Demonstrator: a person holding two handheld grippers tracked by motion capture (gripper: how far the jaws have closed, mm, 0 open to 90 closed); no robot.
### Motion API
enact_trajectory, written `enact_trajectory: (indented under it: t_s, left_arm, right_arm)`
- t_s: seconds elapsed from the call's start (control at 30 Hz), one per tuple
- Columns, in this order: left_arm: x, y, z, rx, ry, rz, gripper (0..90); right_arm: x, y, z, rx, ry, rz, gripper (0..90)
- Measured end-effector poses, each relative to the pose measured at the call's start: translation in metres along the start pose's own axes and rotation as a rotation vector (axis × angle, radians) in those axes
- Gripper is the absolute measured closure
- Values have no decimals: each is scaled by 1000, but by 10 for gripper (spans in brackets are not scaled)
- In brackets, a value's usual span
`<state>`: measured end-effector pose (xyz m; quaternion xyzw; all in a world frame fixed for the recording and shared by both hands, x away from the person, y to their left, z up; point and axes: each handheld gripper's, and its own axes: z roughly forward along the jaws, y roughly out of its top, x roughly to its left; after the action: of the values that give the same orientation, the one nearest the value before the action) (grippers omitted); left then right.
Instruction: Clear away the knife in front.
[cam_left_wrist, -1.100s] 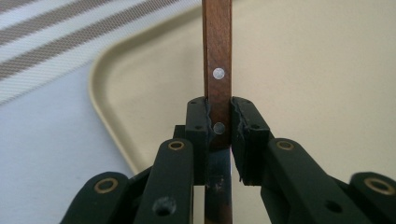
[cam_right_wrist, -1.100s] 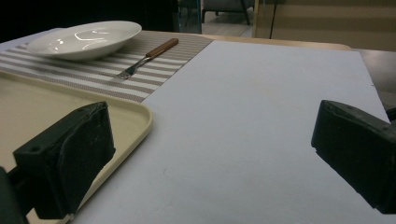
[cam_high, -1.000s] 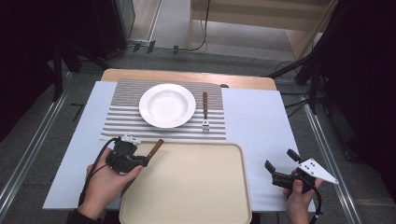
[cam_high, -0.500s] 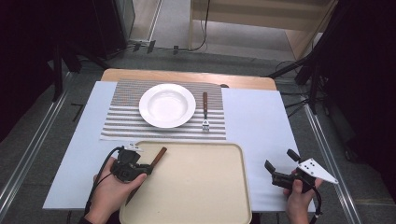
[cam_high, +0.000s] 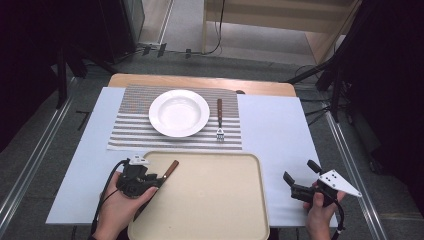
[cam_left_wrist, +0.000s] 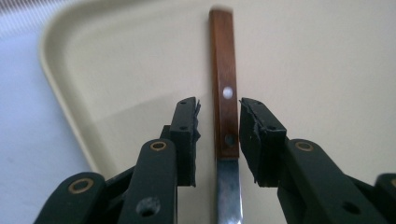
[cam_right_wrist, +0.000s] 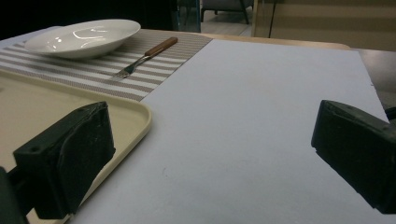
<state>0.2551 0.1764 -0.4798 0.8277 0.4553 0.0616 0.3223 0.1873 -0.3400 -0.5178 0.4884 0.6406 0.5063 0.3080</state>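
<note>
Your left gripper (cam_high: 156, 181) held low over near-left corner of tray (cam_high: 225, 210), jaws level, just been opening; narrow gap now, pads clear of knife (cam_left_wrist: 223, 107) lying between them on tray, wooden handle pointing ahead. Your right gripper (cam_high: 300, 176) rests on table right of tray, jaws wide, empty. Plate (cam_high: 179, 113) and fork (cam_high: 219, 119) on striped mat (cam_high: 130, 131) well ahead.

the tool (cam_left_wrist: 218, 140) has just been opening around the knife (cam_left_wrist: 224, 112) on the tray (cam_left_wrist: 116, 70).
</note>
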Motion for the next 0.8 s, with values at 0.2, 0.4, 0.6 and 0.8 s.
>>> enact_trajectory:
  t_s: [0.2, 0.4, 0.6, 0.8]
  left_arm:
    - [-13, 0, -1, -77, -59, 132, 890]
    - [-23, -2, 18, -16, -49, 203, 892]
    - [-13, -8, 19, -25, -41, 163, 894]
    - [-1, -12, 14, -45, -19, 144, 894]
  right_arm:
    - [0, 0, 0, 3, -1, 1, 0]
    - [0, 0, 0, 3, -3, -1, 0]
    - [1, 0, 0, 3, -2, -3, 0]
    - [1, 0, 1, 6, -5, -6, 0]
